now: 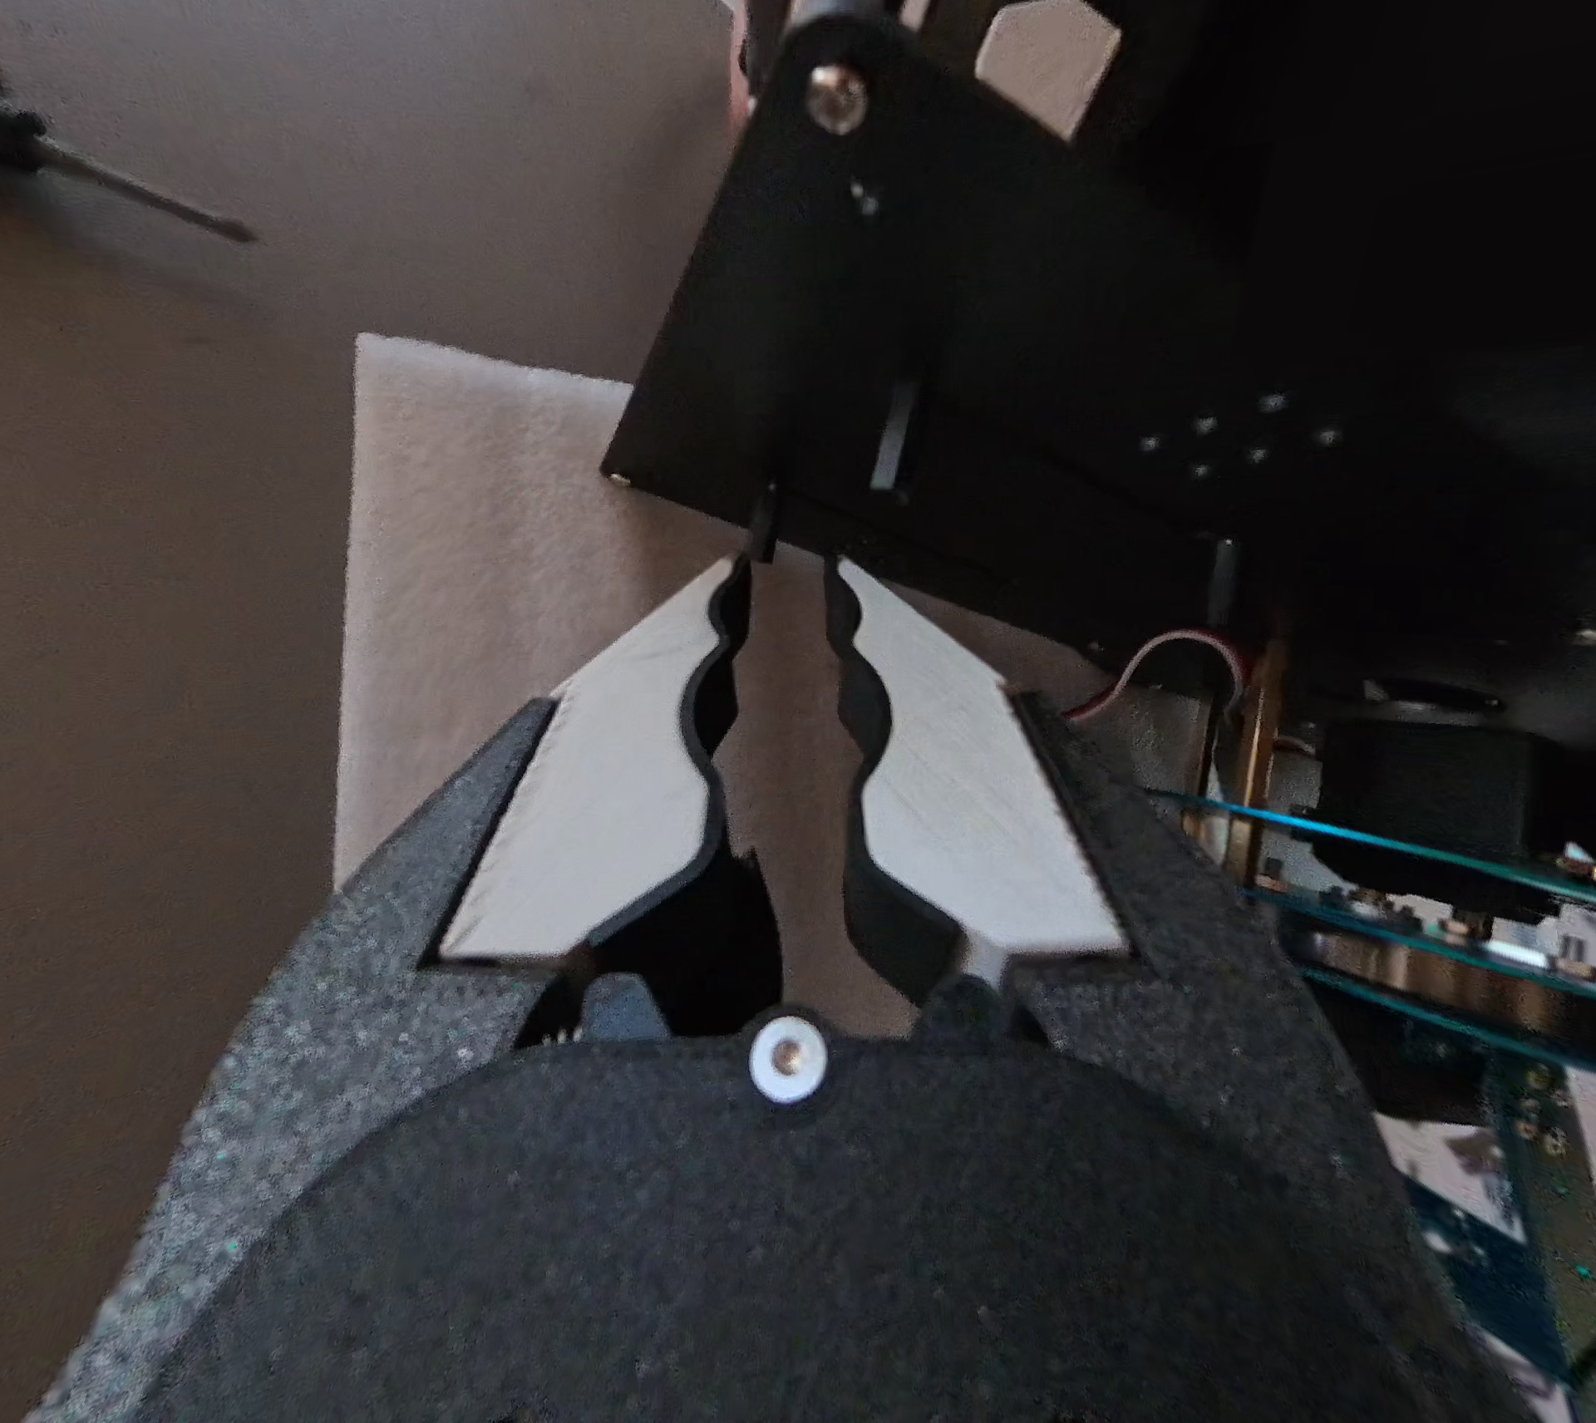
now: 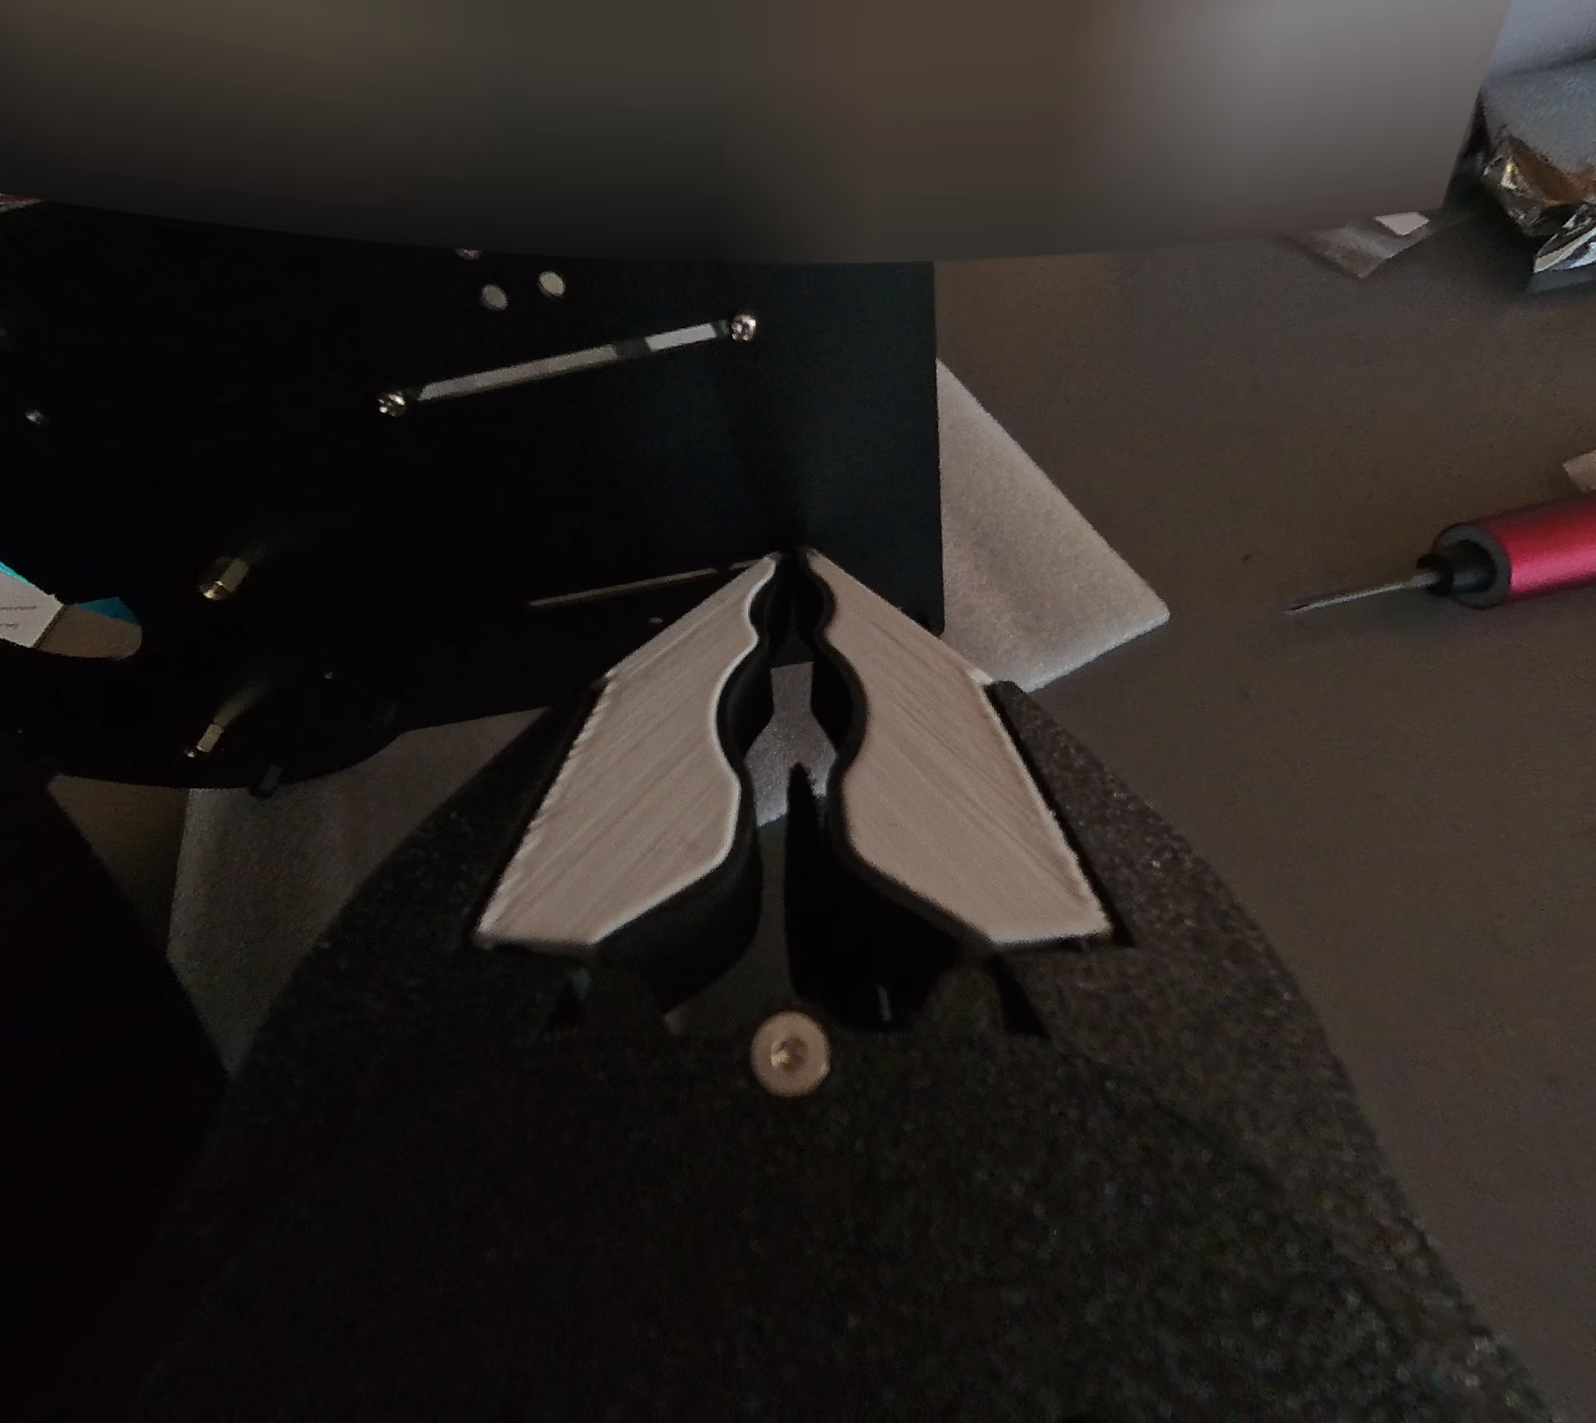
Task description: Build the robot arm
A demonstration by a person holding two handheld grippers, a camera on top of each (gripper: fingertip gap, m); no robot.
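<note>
In the left wrist view my left gripper (image 1: pixel 792 563) has its jaws a small way apart, with white foam showing between them. Its tips stand at the lower edge of a black metal plate (image 1: pixel 864 311), and a small black post (image 1: pixel 764 531) at that edge touches the left fingertip. In the right wrist view my right gripper (image 2: pixel 794 559) has its tips pressed together over the same black plate (image 2: pixel 604 483), near its lower right corner. I see nothing between the tips. The plate carries a slot with two screws (image 2: pixel 570 362) and brass standoffs (image 2: pixel 223 574).
A white foam sheet (image 1: pixel 484 518) lies under the plate on the brown table (image 1: pixel 173 604); it also shows in the right wrist view (image 2: pixel 1028 544). Stacked green circuit boards (image 1: pixel 1425 889) and a red-white wire (image 1: pixel 1183 647) sit at the right. A red-handled screwdriver (image 2: pixel 1537 557) lies right; a foil bag (image 2: pixel 1546 207) is behind. The tips of both grippers are at nearly the same place.
</note>
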